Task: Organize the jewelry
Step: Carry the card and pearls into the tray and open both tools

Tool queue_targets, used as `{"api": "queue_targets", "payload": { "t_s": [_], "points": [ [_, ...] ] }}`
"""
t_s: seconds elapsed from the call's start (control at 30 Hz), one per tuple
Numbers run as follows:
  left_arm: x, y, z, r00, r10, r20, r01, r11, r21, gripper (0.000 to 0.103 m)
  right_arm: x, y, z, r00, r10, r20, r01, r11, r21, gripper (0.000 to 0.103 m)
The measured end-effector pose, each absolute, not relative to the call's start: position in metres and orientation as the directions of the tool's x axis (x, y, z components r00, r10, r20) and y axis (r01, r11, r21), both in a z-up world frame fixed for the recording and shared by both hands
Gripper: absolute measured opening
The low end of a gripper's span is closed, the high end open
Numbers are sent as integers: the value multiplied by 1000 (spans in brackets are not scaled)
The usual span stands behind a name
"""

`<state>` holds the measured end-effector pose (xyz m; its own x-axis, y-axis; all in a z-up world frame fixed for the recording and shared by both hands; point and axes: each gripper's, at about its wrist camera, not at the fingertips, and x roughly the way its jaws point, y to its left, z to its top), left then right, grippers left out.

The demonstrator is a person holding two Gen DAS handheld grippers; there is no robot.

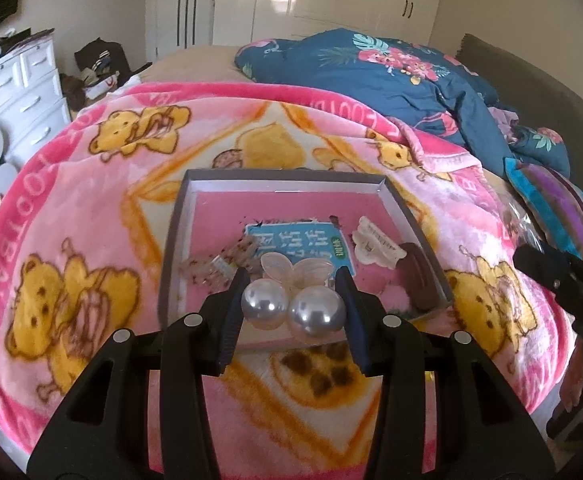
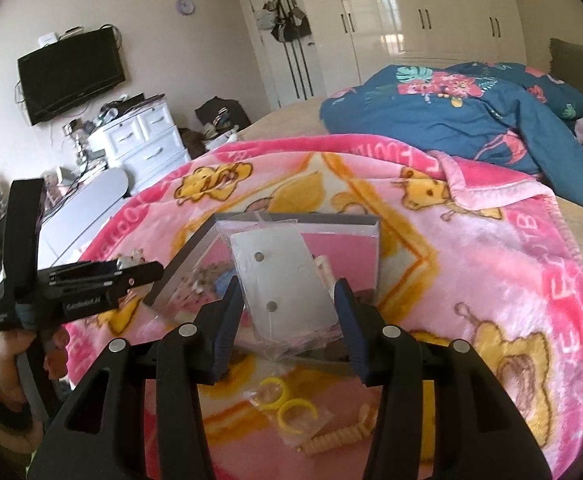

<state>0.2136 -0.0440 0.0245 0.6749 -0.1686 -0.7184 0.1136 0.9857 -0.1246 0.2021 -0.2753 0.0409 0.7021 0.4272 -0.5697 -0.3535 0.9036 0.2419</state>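
Pearl-topped clear hair claw [image 1: 293,300] is pinched in your left gripper [image 1: 293,280] over the tray [image 1: 411,216]; it's smooth and brittle, so grip the plastic body. Your right gripper [image 2: 289,292] clamps a flimsy bagged card [image 2: 283,284].

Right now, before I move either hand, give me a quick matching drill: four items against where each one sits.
Items:
1. pearl hair clip
2. bagged card
3. yellow rings
4. brown clip

Places:
A. on the blanket, outside the box
B. between the left gripper fingers
C. inside the box, right side
D. between the right gripper fingers

Pairs: 1-B, 2-D, 3-A, 4-C
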Motion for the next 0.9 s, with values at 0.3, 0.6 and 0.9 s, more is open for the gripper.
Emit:
{"api": "queue_targets", "payload": {
  "t_s": [0.3,0.6,0.9],
  "points": [
    [231,-51,8,654,-187,-733,132,982,-132,36,232,-277,27,696,395,-599,-323,918,229,45],
    [242,-41,-24,616,-162,-771,100,987,-127,36,256,-259,0,652,389,-650,-328,919,220,45],
    [248,-31,-43,594,-147,-791,75,989,-128,36,274,-237,-27,600,382,-703,-338,917,210,45]
  ]
}}
